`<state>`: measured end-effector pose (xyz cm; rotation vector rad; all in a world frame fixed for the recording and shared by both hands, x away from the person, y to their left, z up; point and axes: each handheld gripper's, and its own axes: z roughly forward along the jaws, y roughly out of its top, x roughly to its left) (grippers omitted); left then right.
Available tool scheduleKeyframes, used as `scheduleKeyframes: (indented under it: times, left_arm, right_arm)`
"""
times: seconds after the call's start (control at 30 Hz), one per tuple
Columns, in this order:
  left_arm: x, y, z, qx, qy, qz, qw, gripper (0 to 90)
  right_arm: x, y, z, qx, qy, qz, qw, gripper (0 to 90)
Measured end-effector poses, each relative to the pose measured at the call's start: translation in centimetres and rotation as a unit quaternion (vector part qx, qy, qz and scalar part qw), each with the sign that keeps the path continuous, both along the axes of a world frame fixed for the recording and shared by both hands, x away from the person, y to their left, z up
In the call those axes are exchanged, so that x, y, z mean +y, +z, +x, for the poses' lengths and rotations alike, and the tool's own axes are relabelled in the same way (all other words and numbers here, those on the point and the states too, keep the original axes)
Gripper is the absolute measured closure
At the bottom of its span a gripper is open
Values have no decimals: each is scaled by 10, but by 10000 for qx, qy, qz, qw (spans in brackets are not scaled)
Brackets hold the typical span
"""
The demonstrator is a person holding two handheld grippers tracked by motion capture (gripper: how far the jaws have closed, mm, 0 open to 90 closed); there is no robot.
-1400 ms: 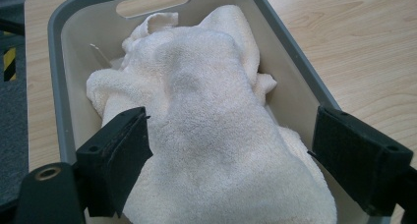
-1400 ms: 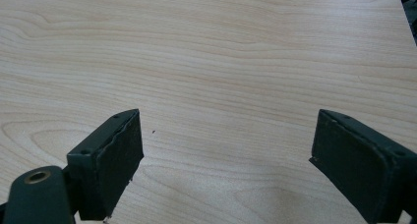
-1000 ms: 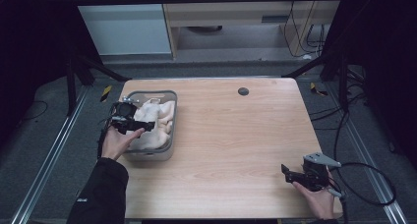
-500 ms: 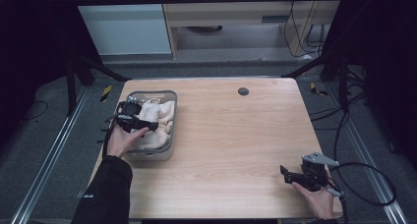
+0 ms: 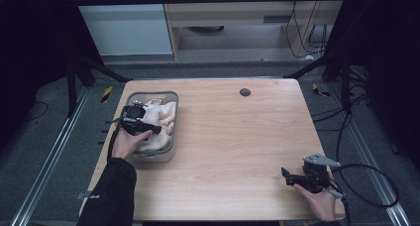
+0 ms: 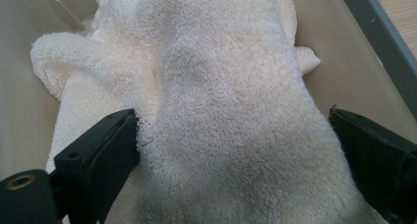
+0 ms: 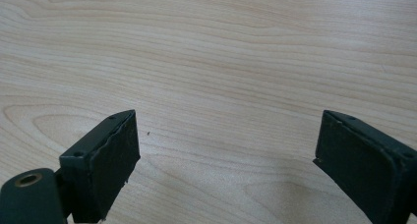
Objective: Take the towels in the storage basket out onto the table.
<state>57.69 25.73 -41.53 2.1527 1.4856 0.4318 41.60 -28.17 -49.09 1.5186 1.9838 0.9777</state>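
Left gripper (image 6: 231,150) wide open, astride towel (image 6: 216,111) in bin (image 5: 171,149); towel's length running ahead between jaws, ungripped.

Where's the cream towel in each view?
High view: towel lies in the grey bin at the table's left edge, under the left claw.
Left gripper view: towel sits centre frame, between the open jaws.
Right gripper view: bare wooden tabletop, no towel.
Shared landmark: the bin's wall.
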Motion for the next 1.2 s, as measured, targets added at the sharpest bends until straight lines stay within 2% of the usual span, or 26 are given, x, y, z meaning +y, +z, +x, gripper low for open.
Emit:
scheduleKeyframes:
  times: [0.23, 0.43, 0.47, 0.53, 0.6, 0.77, 0.9, 1.2]
  left_arm:
    - [3, -6, 0, 89, 80, -67, 9999, 163]
    - [2, -8, -2, 184, 133, 20, 9997, 304]
    - [2, -8, -2, 207, 163, 10, 9997, 365]
    - [3, -8, -3, 260, 204, 33, 9994, 391]
    - [4, -8, -4, 294, 263, -19, 9992, 472]
    - [8, -7, -5, 358, 335, -103, 9987, 563]
    - [9, -5, -8, 317, 308, -93, 9990, 614]
    - [12, 8, -18, 3, 264, -229, 9994, 647]
  right_arm:
    - [1, 0, 0, 45, 7, -2, 10000, 90]
    - [1, 0, 0, 68, 29, -4, 10000, 89]
    - [1, 0, 0, 69, 30, -3, 10000, 89]
    - [1, 0, 0, 64, 29, -4, 10000, 89]
    - [1, 0, 0, 62, 40, -5, 10000, 89]
    - [1, 0, 0, 62, 64, -27, 10000, 89]
    - [1, 0, 0, 66, 68, -20, 10000, 89]
    - [2, 0, 1, 75, 69, -27, 9999, 90]
